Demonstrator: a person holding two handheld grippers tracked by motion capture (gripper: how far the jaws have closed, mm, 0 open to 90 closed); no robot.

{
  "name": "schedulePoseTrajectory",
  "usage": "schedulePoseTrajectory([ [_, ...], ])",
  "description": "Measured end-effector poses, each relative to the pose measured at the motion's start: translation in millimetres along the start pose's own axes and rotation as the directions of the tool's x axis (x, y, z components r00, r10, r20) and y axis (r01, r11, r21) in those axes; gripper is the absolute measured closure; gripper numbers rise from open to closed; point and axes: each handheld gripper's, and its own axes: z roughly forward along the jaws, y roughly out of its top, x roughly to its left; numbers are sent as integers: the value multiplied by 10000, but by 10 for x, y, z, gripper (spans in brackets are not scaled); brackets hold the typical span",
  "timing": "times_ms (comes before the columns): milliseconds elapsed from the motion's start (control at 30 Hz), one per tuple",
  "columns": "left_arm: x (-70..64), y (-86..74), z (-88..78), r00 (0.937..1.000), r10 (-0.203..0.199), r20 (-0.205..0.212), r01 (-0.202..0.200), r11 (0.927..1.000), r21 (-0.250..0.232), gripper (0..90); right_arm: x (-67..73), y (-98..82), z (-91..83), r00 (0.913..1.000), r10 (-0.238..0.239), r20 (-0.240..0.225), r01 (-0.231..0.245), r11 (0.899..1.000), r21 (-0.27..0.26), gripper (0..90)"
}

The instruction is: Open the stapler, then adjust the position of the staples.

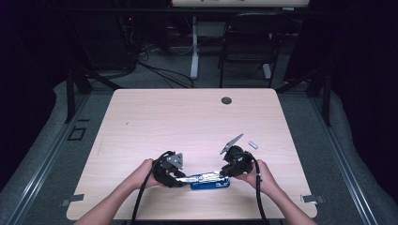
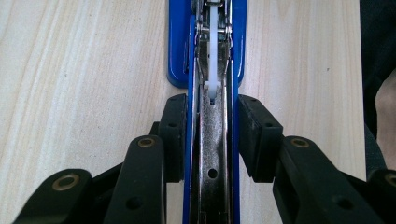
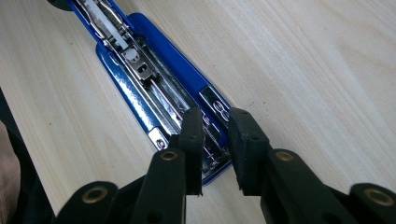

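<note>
A blue stapler (image 1: pixel 209 180) lies open near the table's front edge, its metal magazine (image 2: pixel 213 154) exposed. My left gripper (image 1: pixel 180 179) comes from the left and is shut on the stapler's long arm, with a pad pressing each blue side (image 2: pixel 212 135). My right gripper (image 1: pixel 224 174) comes from the right. Its fingertips (image 3: pixel 215 144) hover over the stapler's front end (image 3: pixel 140 70) with a gap between them, and the pads press on nothing. A row of staples shows in the channel between the fingers. A hand holds each gripper.
A small silver piece (image 1: pixel 253 144) lies on the wooden table (image 1: pixel 187 117) to the right of the right gripper. A dark cable hole (image 1: pixel 226 100) sits near the far edge. Beyond the table stand a black chair (image 1: pixel 248 42) and floor cables.
</note>
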Motion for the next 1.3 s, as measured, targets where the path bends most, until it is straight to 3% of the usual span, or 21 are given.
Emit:
schedulePoseTrajectory([
  [133, 20, 1, -10, 9996, 64, 262, -66, 10000, 72, 654, 4, 7, -30, 10000, -37, 24, 37, 9999, -134, 673],
  [200, 17, -5, -1, 9999, 61, 117, -61, 10000, -33, 654, -31, 4, -84, 9999, 135, -34, -136, 9989, -458, 609],
  [333, 23, -5, -1, 9998, 88, 187, -87, 10000, -47, 654, -126, -32, -208, 9985, 550, 14, -546, 9937, -974, 402],
  [533, 36, 8, -4, 9997, 104, 235, -105, 9999, 42, 653, -220, -85, -310, 9966, 727, 389, -690, 9936, -891, 180],
  [667, 42, 8, -4, 9996, 103, 260, -104, 9999, 44, 652, -296, -130, -374, 9937, 991, 529, -929, 9897, -1086, 143],
  [900, 44, 10, -2, 9996, 118, 252, -119, 9999, 52, 650, -482, -249, -424, 9872, 1485, 586, -1431, 9858, -880, 94],
  [1300, 46, 7, -2, 9996, 123, 249, -124, 9999, 26, 650, -686, -307, -504, 9827, 1709, 717, -1621, 9801, -1145, 30],
])
